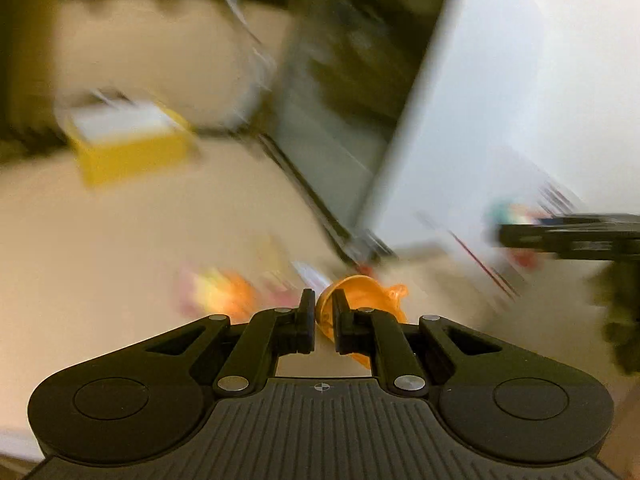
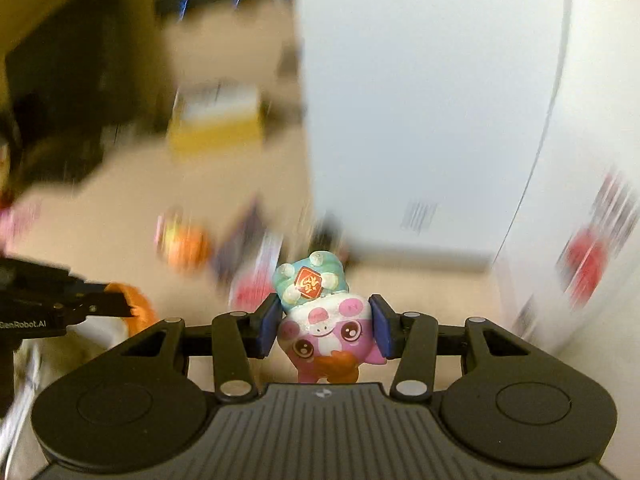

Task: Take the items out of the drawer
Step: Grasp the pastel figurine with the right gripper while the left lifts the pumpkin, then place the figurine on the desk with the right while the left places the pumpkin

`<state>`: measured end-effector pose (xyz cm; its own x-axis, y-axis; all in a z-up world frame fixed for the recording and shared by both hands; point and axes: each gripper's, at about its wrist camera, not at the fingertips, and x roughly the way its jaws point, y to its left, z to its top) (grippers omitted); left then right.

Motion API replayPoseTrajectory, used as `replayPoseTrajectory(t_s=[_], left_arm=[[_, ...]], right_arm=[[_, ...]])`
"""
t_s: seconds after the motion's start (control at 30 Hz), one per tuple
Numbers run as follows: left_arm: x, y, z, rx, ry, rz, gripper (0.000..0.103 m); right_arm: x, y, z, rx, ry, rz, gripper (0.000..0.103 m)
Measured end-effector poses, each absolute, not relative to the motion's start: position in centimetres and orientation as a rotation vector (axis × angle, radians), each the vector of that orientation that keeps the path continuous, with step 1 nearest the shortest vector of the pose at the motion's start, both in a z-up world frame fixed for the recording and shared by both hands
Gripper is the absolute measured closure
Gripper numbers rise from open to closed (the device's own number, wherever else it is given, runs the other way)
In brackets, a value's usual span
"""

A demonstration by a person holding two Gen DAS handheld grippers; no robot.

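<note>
Pink-white pig toy (image 2: 328, 330), teal hat, pinched upside-down

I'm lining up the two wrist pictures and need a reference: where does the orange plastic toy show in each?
Left wrist view: the orange toy sits low at centre, pinched between the left gripper fingers.
Right wrist view: it shows at the lower left edge, at the tip of the left gripper.
Shared landmark: the blurred yellow box, upper left of centre in both.
</note>
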<state>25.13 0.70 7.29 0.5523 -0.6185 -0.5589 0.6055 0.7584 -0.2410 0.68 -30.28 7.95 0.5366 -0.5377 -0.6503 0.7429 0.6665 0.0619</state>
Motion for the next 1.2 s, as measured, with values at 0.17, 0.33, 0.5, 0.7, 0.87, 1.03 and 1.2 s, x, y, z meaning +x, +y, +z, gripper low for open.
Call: replayPoseTrajectory(t_s=[0.17, 0.33, 0.5, 0.7, 0.87, 1.03, 1.2], left_arm=[[30.2, 3.6, 6.2, -0.133, 0.669, -0.500, 0.092], [32.9, 4.8, 2.3, -0.164, 0.770, -0.392, 0.092], [34.3, 4.1, -1.1, -0.151, 0.854, -0.351, 0.092], [34.5, 3.2, -3.0, -0.147, 0.871, -0.366, 0.091], [33.8, 1.4, -2.9, -0.055, 0.848, -0.426, 0.089], [33.9, 1.2, -2.6, -0.044, 0.847, -0.436, 0.088], [33.1, 3.5, -0.4, -0.094, 0.758, -0.368, 0.087]], right_arm=[[1.6, -33.6, 10.9, 0.299, 0.556, -0.856, 0.056], [3.7, -37.0, 6.9, 0.343, 0.626, -0.866, 0.056], [5.1, -39.2, 2.1, 0.402, 0.723, -0.866, 0.056], [6.4, -40.4, -1.0, 0.418, 0.781, -0.854, 0.056], [7.2, -40.7, -2.5, 0.417, 0.810, -0.833, 0.056], [7.7, -40.4, -4.0, 0.390, 0.827, -0.831, 0.055], [7.0, -39.5, -2.4, 0.361, 0.814, -0.831, 0.035]])
